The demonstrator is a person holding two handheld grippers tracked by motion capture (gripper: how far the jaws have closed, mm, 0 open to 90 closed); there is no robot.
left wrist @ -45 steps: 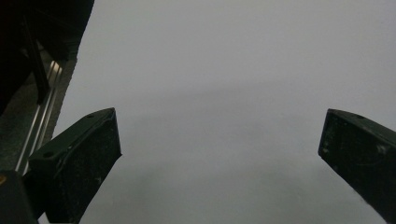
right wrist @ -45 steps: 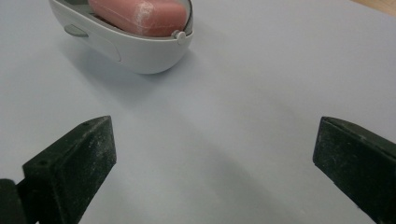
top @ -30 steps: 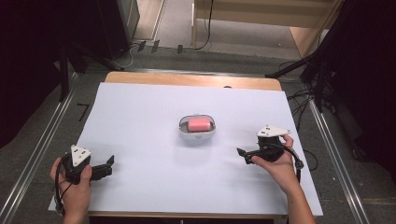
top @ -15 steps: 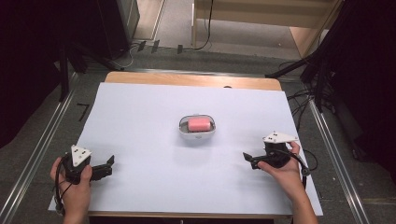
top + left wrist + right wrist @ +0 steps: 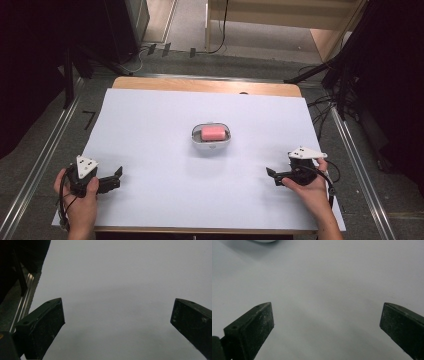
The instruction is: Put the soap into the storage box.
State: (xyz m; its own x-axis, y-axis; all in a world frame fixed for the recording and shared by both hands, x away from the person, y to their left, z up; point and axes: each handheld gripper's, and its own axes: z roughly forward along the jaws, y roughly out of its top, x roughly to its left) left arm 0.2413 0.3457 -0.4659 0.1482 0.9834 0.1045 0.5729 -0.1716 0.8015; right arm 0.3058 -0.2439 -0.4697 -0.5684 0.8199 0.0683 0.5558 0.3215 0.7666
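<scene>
Pink soap lies inside a small white dish near the middle of a table covered with a white sheet. The dish stands alone on the sheet, with open white surface on every side of it.

Seen from the high view, the left gripper rests low over the sheet near the front left corner, held in the person's left hand, its jaws pointing right toward the table's middle. The right gripper sits near the front right, held in the right hand, its jaws pointing left. Both are well apart from the dish, one to each side and nearer the person, with bare sheet between each gripper and the soap.

In the left gripper view, the two black jaws stand wide apart with plain white sheet between them; a metal rail and dark floor show at the upper left edge. In the right gripper view, the jaws are also spread wide and hold nothing, and the curved white edge of the dish shows at the very top left.

Beyond the sheet, the wooden table edge shows at the far side. Metal rails run along both sides of the table, and black cables lie on the floor at the right.
</scene>
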